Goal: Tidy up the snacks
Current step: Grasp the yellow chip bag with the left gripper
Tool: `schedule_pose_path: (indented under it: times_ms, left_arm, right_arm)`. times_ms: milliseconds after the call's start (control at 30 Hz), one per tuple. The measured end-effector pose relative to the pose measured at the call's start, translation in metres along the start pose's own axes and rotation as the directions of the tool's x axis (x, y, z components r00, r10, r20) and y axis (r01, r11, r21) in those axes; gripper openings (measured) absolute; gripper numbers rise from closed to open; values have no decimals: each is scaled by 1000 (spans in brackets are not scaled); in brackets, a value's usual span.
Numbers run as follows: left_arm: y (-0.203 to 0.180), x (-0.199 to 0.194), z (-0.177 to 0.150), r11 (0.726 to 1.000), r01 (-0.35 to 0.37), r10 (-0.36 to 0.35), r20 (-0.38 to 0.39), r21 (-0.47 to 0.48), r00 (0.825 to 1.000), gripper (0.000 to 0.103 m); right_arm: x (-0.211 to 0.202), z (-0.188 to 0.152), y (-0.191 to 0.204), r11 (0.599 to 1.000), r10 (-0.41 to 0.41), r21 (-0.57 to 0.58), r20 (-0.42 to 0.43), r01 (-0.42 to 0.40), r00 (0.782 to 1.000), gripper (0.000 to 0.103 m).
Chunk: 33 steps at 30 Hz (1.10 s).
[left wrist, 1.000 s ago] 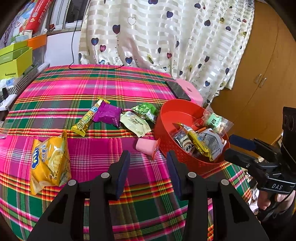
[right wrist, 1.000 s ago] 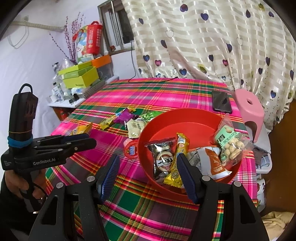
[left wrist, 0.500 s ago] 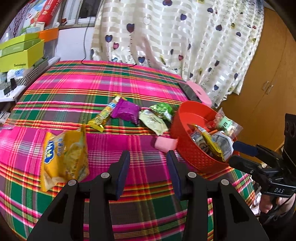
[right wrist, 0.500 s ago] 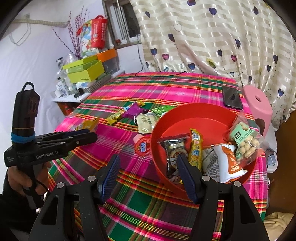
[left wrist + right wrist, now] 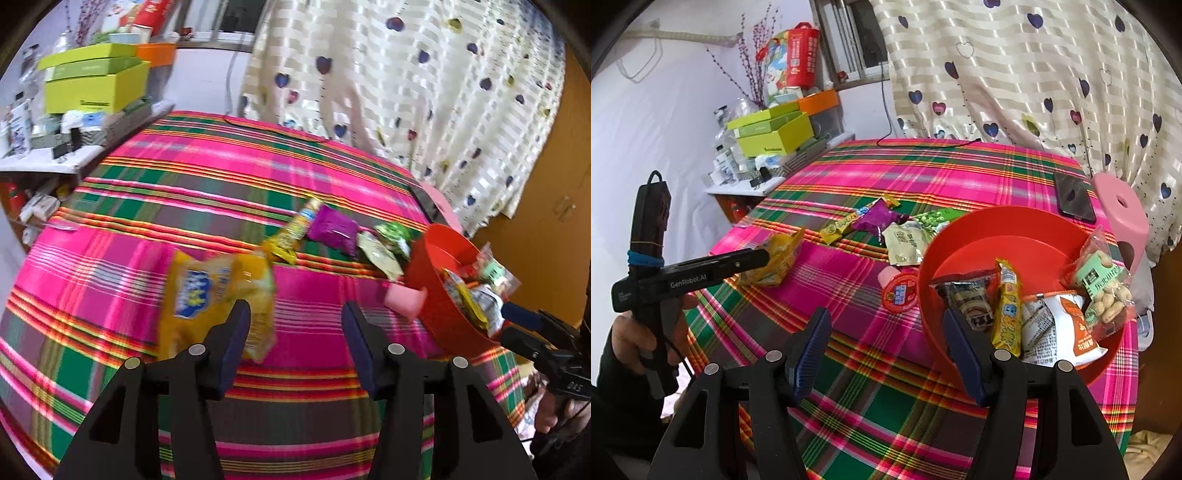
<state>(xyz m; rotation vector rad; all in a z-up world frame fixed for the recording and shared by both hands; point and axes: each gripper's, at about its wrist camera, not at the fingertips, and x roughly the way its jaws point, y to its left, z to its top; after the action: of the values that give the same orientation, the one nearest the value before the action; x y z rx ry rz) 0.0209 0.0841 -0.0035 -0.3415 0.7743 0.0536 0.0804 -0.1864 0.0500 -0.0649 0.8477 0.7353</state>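
Left gripper: the left gripper (image 5: 293,325) was spreading its jaws, noticeably wider than a second earlier, with nothing between the pads; it hung over the near part of the plaid tablecloth (image 5: 207,184).
Left gripper's shift: it had swung leftward across the table, so the yellow chip bag (image 5: 218,295) now sat just ahead of its left finger instead of far off to the left.
Right gripper: the right gripper (image 5: 886,334) stood wide open and empty, as it had a second earlier, near the red bowl (image 5: 964,229), its right finger lapping the bowl's near rim in the right wrist view.
Yellow chip bag: it lay flat on the cloth, left of the other loose snacks and well apart from the bowl.
Loose snacks: a yellow bar (image 5: 846,225), purple packet (image 5: 877,218), pale pouch (image 5: 905,243), green packet (image 5: 932,218) and pink cup (image 5: 899,288) lay unmoved just left of the bowl.
Bowl contents: several packets already rested inside.
Meaning for the task: the widening jaws and the swing toward the bag suggested it was the next pick; the grasp was not yet made, and the sorting looked roughly half done.
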Motion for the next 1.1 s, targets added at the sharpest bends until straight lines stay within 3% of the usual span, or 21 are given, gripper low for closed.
schedule_pose_path:
  times_ms: [300, 467, 800, 1100]
  left_arm:
    - [27, 9, 4, 998, -65, 66, 9, -8, 998, 66]
    - [45, 19, 3, 996, -84, 84, -7, -35, 996, 66]
    - [67, 51, -3, 995, -45, 39, -75, -84, 996, 67]
    - [61, 55, -3, 997, -38, 33, -67, -71, 997, 66]
  right_arm:
    - [10, 7, 10, 1000, 15, -25, -9, -15, 1000, 63]
    - [17, 8, 11, 1000, 13, -24, -26, -13, 1000, 63]
    - [34, 12, 16, 999, 14, -37, -58, -16, 998, 63]
    - [52, 28, 25, 997, 10, -79, -74, -16, 997, 63]
